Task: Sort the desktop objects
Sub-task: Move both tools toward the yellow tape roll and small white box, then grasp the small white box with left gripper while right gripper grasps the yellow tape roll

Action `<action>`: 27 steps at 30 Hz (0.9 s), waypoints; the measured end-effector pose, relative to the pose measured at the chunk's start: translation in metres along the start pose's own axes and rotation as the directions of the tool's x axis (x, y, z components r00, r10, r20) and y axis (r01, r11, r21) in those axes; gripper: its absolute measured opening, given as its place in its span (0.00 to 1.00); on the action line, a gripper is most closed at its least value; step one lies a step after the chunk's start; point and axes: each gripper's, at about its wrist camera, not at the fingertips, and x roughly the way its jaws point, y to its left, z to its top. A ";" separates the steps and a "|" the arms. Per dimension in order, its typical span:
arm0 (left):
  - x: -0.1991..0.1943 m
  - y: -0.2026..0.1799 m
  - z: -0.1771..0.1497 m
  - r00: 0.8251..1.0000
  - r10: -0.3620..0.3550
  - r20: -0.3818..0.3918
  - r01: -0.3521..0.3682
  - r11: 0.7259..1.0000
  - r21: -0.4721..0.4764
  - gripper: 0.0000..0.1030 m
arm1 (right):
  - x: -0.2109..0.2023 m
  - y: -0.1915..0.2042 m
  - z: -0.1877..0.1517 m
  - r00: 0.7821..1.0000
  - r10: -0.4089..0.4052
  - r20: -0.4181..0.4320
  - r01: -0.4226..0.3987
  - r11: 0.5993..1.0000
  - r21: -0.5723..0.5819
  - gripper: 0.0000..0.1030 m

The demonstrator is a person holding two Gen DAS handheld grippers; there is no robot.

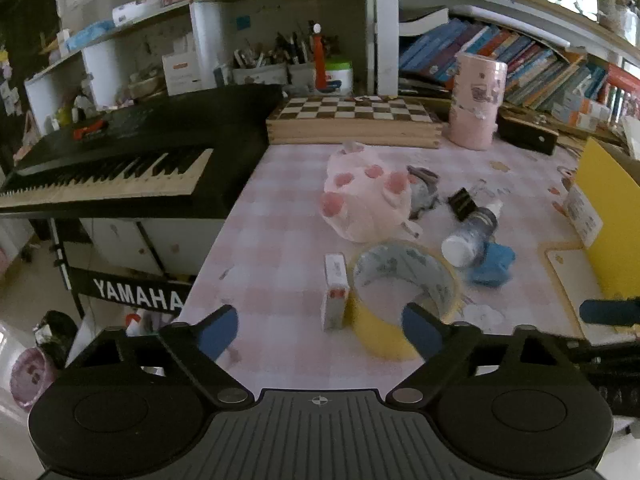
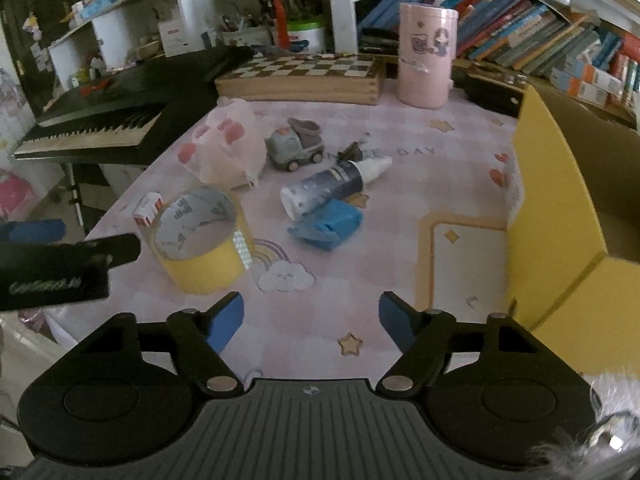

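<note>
On the pink checked tablecloth [image 1: 272, 240] [image 2: 400, 184] lie a yellow tape roll [image 1: 400, 292] [image 2: 204, 236], a small white box [image 1: 335, 288] [image 2: 149, 209], a pink paw plush [image 1: 368, 200] [image 2: 226, 144], a toy truck [image 2: 296, 144], a dark spray bottle [image 1: 472, 232] [image 2: 328, 188], a blue object [image 1: 492, 264] [image 2: 328, 226] and a black binder clip [image 1: 462, 202]. My left gripper [image 1: 320, 328] is open and empty, just in front of the tape roll and white box. My right gripper [image 2: 310, 318] is open and empty, nearer than the blue object.
A yellow box [image 1: 612, 216] [image 2: 560, 200] stands at the right. A chessboard case [image 1: 356, 120] [image 2: 300, 76] and a pink cylinder [image 1: 476, 100] [image 2: 426, 56] stand at the back. A black keyboard [image 1: 120, 160] [image 2: 108, 120] adjoins the table's left edge.
</note>
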 end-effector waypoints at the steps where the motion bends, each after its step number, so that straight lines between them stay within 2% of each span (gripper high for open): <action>1: 0.003 0.001 0.002 1.000 0.004 -0.002 -0.004 1.000 0.000 0.80 | 0.002 0.002 0.002 1.000 0.010 0.000 -0.010 1.000 -0.008 0.69; 6: 0.023 0.006 0.013 1.000 0.002 -0.024 -0.003 1.000 -0.015 0.62 | 0.013 0.012 0.013 0.999 0.051 -0.006 -0.051 0.996 -0.070 0.69; 8: 0.029 0.006 0.017 0.999 -0.012 -0.030 0.012 1.000 -0.017 0.53 | 0.017 0.016 0.015 0.998 0.069 -0.014 -0.070 0.993 -0.095 0.70; 10: 0.034 0.006 0.019 0.999 -0.025 -0.040 0.024 1.000 -0.016 0.39 | 0.021 0.020 0.017 0.996 0.086 -0.025 -0.088 0.989 -0.119 0.71; 12: 0.039 0.009 0.020 0.998 -0.042 -0.056 0.040 0.999 -0.034 0.33 | 0.025 0.024 0.018 0.994 0.103 -0.041 -0.107 0.983 -0.147 0.72; 17: 0.046 0.014 0.022 0.995 -0.057 -0.080 0.052 0.996 -0.066 0.22 | 0.034 0.033 0.020 0.987 0.146 -0.063 -0.155 0.967 -0.200 0.76; 24: 0.063 0.012 0.017 0.990 -0.060 -0.127 0.054 0.997 -0.046 0.20 | 0.058 0.051 0.025 0.981 0.176 -0.082 -0.192 0.943 -0.272 0.76; 27: 0.068 0.010 0.016 0.988 -0.070 -0.137 0.066 0.997 -0.032 0.13 | 0.066 0.058 0.027 0.981 0.179 -0.078 -0.195 0.935 -0.296 0.77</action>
